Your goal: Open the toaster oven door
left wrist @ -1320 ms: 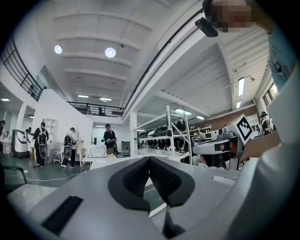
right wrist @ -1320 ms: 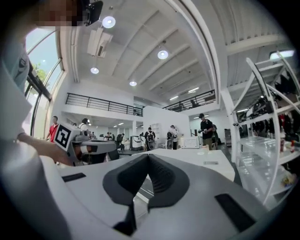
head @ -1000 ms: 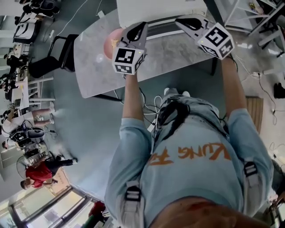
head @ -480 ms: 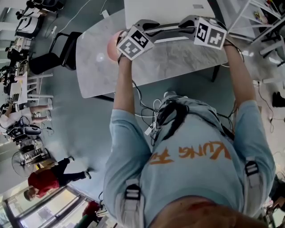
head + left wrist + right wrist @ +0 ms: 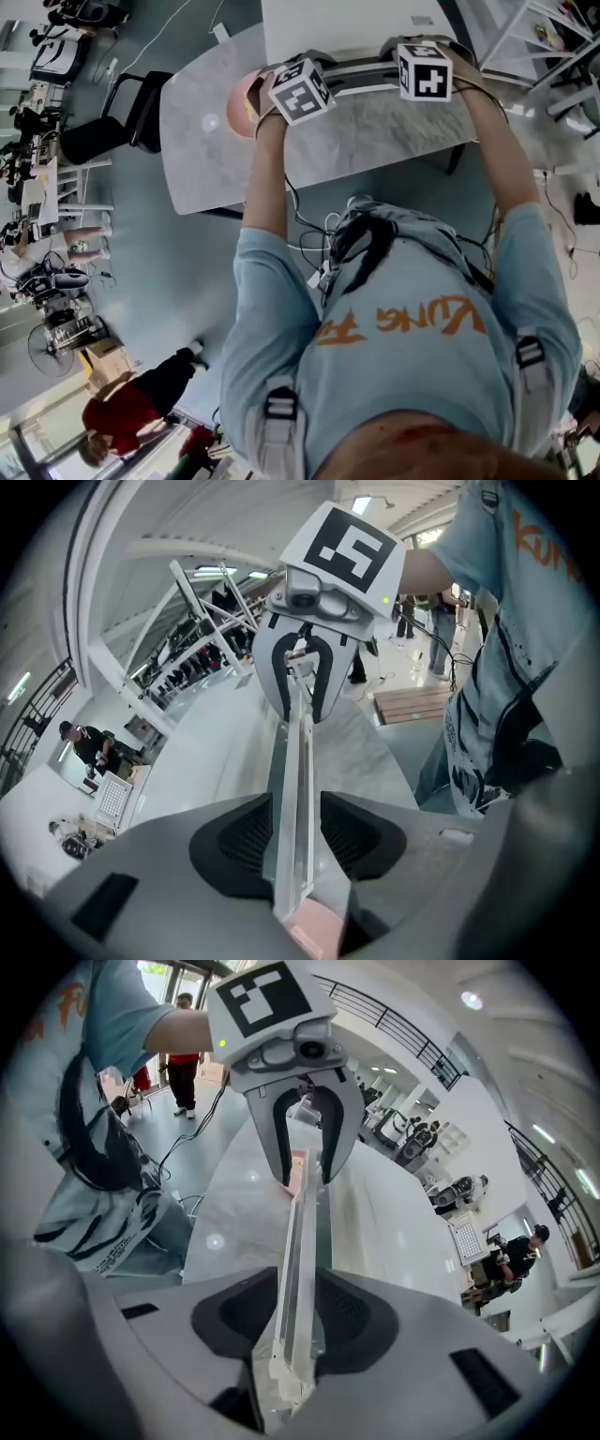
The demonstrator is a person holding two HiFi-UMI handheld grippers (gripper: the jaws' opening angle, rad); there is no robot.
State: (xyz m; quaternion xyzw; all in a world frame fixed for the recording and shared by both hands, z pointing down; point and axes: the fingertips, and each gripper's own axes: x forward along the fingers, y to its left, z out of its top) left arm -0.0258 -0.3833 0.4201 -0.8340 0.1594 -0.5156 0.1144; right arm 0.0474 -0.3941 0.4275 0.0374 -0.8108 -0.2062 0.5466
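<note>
A white toaster oven (image 5: 347, 23) stands at the far edge of the marble table (image 5: 375, 131). Its long pale door handle (image 5: 361, 66) runs across the oven's front. My left gripper (image 5: 323, 70) straddles the handle's left end and my right gripper (image 5: 389, 54) its right end. In the left gripper view the handle (image 5: 302, 752) passes between the left gripper's (image 5: 298, 832) jaws, which are opening, with a gap beside the pads. In the right gripper view the handle (image 5: 298, 1241) likewise lies loose between the right gripper's (image 5: 298, 1321) opening jaws. Each gripper faces the other along the bar.
A pink plate (image 5: 242, 98) sits on the table just left of the left gripper. A black chair (image 5: 122, 117) stands off the table's left end. Cables lie on the floor under the table. People and equipment are far off to the left.
Both marker cubes have shifted inward along the handle and turned upward. The head view has shifted slightly. A person in red has walked across the lower left.
</note>
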